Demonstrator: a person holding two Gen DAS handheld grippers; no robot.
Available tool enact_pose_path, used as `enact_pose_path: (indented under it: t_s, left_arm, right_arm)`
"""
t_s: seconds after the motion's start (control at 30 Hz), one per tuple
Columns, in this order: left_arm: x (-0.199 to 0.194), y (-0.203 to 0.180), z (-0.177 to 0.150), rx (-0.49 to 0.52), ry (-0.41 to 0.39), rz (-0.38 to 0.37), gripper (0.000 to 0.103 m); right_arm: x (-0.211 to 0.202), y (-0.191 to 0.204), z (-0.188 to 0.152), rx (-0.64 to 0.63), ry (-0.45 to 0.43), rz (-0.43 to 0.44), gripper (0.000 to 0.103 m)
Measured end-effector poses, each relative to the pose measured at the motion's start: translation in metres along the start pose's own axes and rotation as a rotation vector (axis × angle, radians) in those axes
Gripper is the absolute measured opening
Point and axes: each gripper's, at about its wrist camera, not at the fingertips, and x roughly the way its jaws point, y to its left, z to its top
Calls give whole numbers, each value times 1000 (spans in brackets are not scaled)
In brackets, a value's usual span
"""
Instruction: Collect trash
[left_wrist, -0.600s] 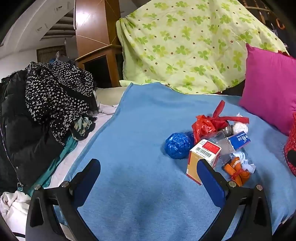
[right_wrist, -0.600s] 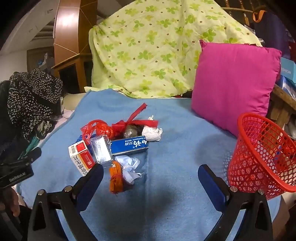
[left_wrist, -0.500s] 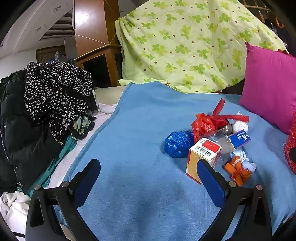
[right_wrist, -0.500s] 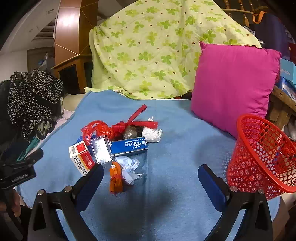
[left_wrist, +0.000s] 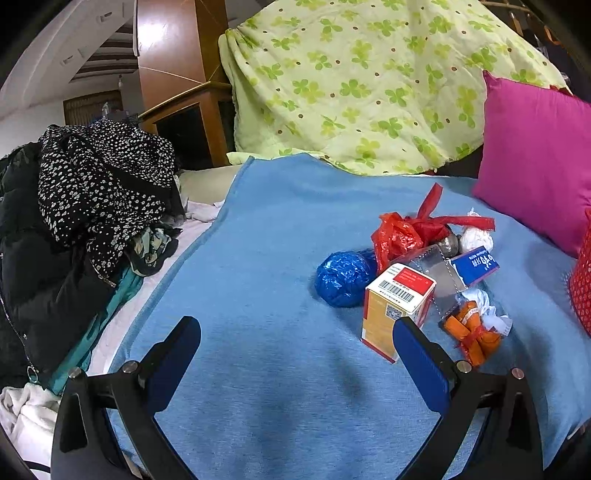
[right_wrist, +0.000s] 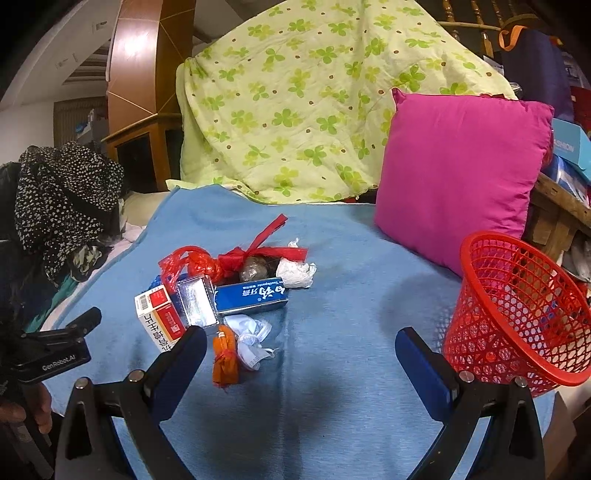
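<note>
Both my claws, left claw (left_wrist: 295, 343) and right claw (right_wrist: 299, 354), hang fully spread and empty above the near blue blanket (right_wrist: 332, 406). The trash pile (right_wrist: 229, 291) lies just beyond; the red basket (right_wrist: 517, 314) stands right. Risk: the loose red bag (right_wrist: 195, 262) could snag and drag neighbouring pieces.

Trash pile (right_wrist: 229, 291) sits mid-blanket (right_wrist: 332, 369) on the bed. Within it: medicine carton (right_wrist: 159, 317) at left, toothpaste box (right_wrist: 255, 295) right of it, tied bag (right_wrist: 199, 262) behind both, crumpled tissue (right_wrist: 295, 271) at back right, folded wrapper (right_wrist: 225, 358) in front. Mesh basket (right_wrist: 517, 314) stands right of the pile, well apart. Pillow (right_wrist: 458, 166) leans behind the basket. Quilt (right_wrist: 314, 99) is draped at the back. Clothes heap (left_wrist: 92, 192) lies left, off the blanket.
</note>
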Motion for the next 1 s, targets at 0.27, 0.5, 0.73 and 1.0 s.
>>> enact_pose_path:
  t_s: [0.27, 0.5, 0.73, 1.0]
  left_arm:
    - [4, -5, -1, 13, 10, -1, 103]
    - [7, -8, -2, 22, 17, -6, 103]
    - [9, -10, -2, 26, 20, -11, 103]
    - [11, -11, -2, 25, 24, -20, 103]
  right_arm:
    - [-1, -1, -1, 9, -24, 4, 103]
    - [1, -2, -1, -1, 30, -3, 103]
    - [1, -2, -1, 18, 21, 6, 103]
    - [3, -2, 0, 72, 60, 38, 103]
